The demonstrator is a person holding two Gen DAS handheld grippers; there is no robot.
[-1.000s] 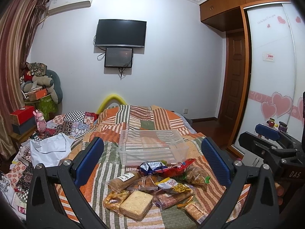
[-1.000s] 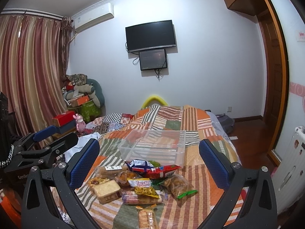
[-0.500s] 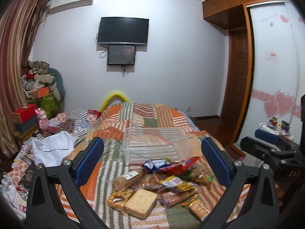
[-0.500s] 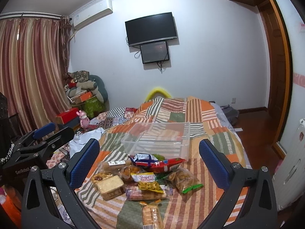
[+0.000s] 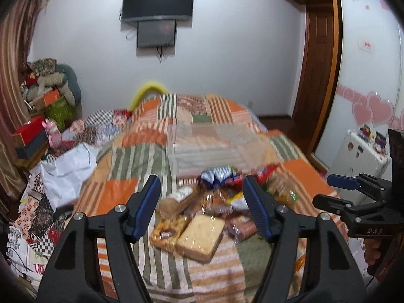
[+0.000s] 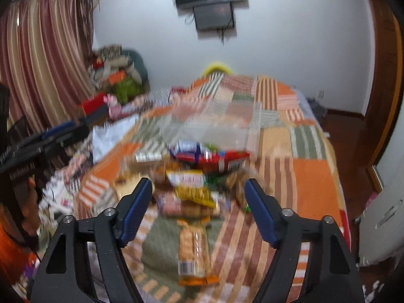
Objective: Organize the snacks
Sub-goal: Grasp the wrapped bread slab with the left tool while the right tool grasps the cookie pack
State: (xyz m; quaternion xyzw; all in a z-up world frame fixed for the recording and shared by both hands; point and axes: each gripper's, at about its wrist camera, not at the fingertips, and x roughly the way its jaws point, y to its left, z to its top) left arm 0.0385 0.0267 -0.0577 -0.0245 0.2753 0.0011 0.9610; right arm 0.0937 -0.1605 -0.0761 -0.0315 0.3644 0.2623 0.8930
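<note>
Left gripper (image 5: 202, 202): jaws apart, holding nothing, above the near end of the bed.
Right gripper (image 6: 198, 205): jaws apart, holding nothing, over the snack pile.
Long packet (image 6: 193, 250): nearest snack, lying lengthwise on the quilt (image 6: 313, 176).
Bread slab (image 5: 200, 236): wrapped, flat beside a bag of buns (image 5: 165, 228).
Snack pile (image 6: 194, 176): heaped loosely on the quilt, between the grippers and the box; blurred.
Clear box (image 5: 209, 149): just beyond the pile, on the quilt.
Television (image 5: 158, 1): on the far wall.
</note>
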